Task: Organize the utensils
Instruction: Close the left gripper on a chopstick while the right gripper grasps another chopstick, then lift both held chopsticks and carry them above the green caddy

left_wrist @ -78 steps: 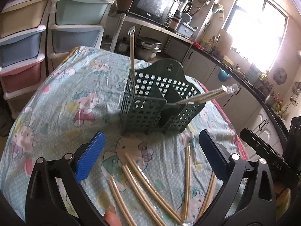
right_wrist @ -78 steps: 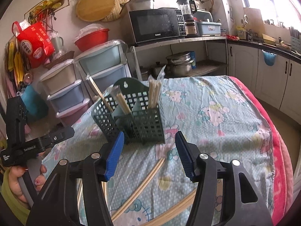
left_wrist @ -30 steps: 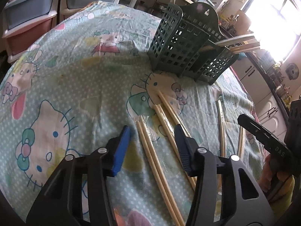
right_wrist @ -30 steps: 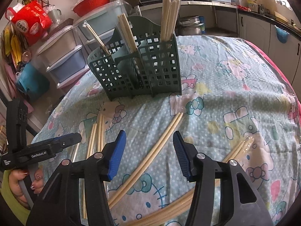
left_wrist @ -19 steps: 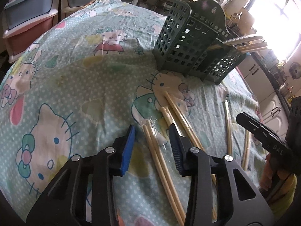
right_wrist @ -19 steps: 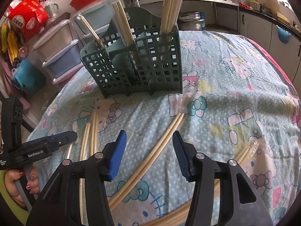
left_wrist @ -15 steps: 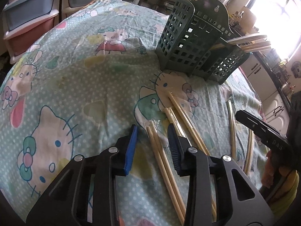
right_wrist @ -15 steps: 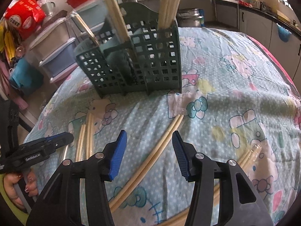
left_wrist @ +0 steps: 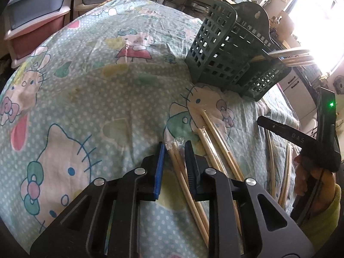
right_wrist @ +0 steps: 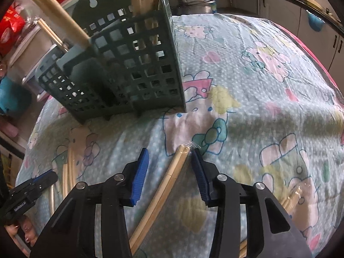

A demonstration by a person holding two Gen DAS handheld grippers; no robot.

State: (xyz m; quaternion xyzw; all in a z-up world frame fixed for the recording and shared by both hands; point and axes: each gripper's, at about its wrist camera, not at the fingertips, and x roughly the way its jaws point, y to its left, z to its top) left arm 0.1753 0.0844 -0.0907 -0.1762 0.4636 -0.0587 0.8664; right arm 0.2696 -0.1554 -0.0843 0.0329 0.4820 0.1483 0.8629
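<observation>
My left gripper (left_wrist: 175,145) is closing on a wrapped pair of pale wooden chopsticks (left_wrist: 182,172) lying on the cartoon-cat tablecloth (left_wrist: 86,90); its slick film could let them squirt out. My right gripper (right_wrist: 169,152), still wider, is closing around another pair (right_wrist: 172,172), off-centre. Beyond, the dark green slotted plastic holder (right_wrist: 137,75) is crowded; insertion may snag.

A: The wrapped pale wooden chopstick pair (left_wrist: 182,172) runs under the left gripper's black body; its near end is hidden.

B: Same on the right: the other wrapped wooden pair (right_wrist: 163,185) leaves the bottom edge. The dark green lattice plastic utensil basket (right_wrist: 137,68) looks blurred.
</observation>
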